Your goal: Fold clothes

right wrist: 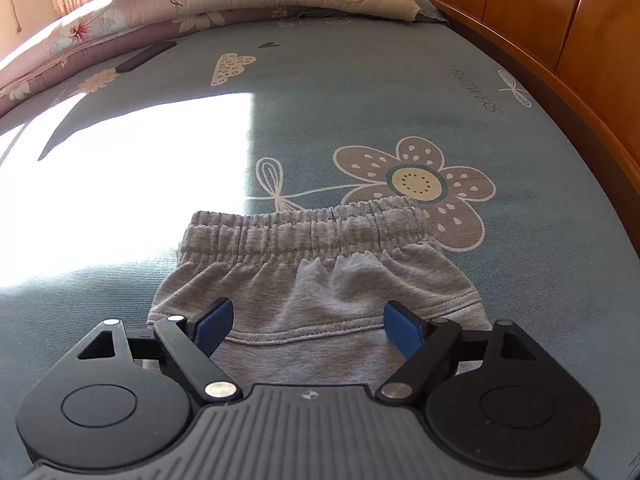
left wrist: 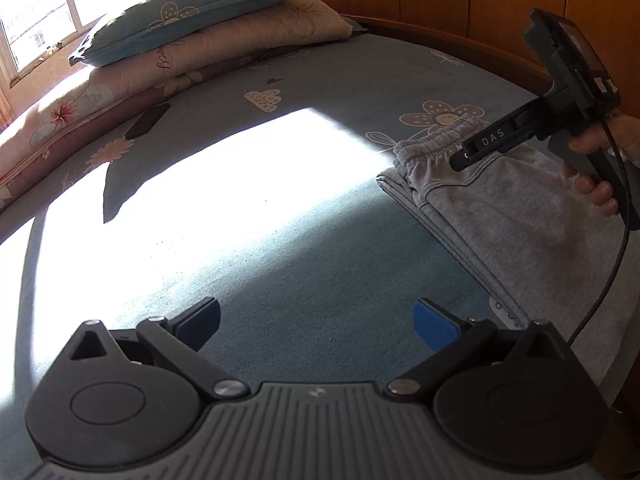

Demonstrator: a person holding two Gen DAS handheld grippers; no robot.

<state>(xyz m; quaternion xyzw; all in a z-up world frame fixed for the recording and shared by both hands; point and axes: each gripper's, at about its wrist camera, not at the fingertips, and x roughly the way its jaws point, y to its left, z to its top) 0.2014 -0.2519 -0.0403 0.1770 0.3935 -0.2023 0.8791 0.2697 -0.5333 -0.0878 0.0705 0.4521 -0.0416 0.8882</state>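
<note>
Grey cotton sweatpants [right wrist: 320,280], elastic waistband at far end, lying folded lengthwise on blue flowered bedsheet [right wrist: 360,92], long axis running near-to-far. Right gripper [right wrist: 308,324] hovering directly over them, jaws apart, gripping nothing. Left gripper [left wrist: 318,320] hanging further left over bare sheet, jaws also apart, empty.

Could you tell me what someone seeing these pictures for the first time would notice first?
Probably the bright patch of sunlight across the middle of the blue flowered bedsheet. Next, the grey pants, folded on the sheet with the elastic waistband towards the stacked pillows at the far end. The right gripper hangs open just above them; the left gripper is open over bare sheet.
</note>
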